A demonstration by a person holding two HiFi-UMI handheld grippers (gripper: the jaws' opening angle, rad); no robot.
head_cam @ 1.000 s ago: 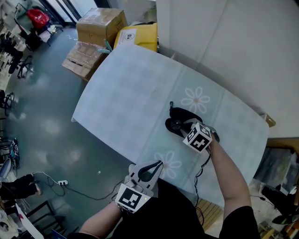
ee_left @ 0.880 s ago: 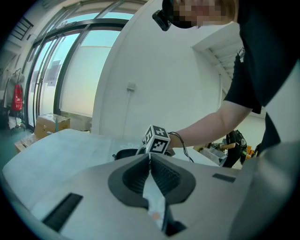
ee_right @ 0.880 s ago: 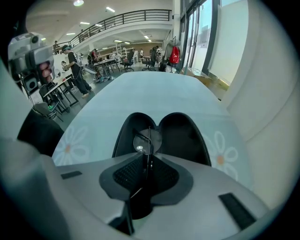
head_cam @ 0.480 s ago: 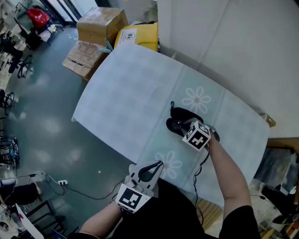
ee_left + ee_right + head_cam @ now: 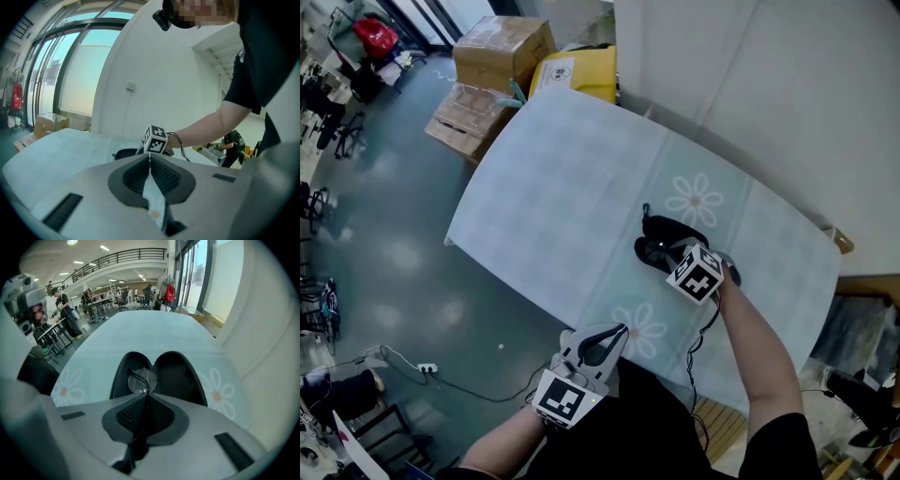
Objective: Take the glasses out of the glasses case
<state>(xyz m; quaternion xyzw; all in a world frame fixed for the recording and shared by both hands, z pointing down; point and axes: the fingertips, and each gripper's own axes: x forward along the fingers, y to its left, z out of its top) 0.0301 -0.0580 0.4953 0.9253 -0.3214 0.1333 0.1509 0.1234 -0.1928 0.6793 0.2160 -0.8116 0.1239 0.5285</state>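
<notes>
A black glasses case [image 5: 656, 237] lies open on the pale blue flowered tablecloth [image 5: 572, 187]. In the right gripper view both halves of the case [image 5: 176, 376] gape towards me. The glasses [image 5: 138, 380] sit in the left half, one round lens and a thin dark frame showing. My right gripper [image 5: 146, 394] is shut on the thin frame at the case's near edge. In the head view the right gripper [image 5: 672, 255] hovers over the case, its marker cube covering part of it. My left gripper [image 5: 617, 332] is shut and holds nothing, at the table's near edge, well apart from the case.
Cardboard boxes [image 5: 502, 52] and a yellow box [image 5: 581, 75] stand on the floor past the table's far-left end. A white wall [image 5: 750, 84] runs along the far side. The left gripper view shows the left gripper [image 5: 150, 157] and my right forearm [image 5: 206, 126].
Almost nothing differs. The right gripper has shifted only a few pixels over the case; the left gripper has stayed still.
</notes>
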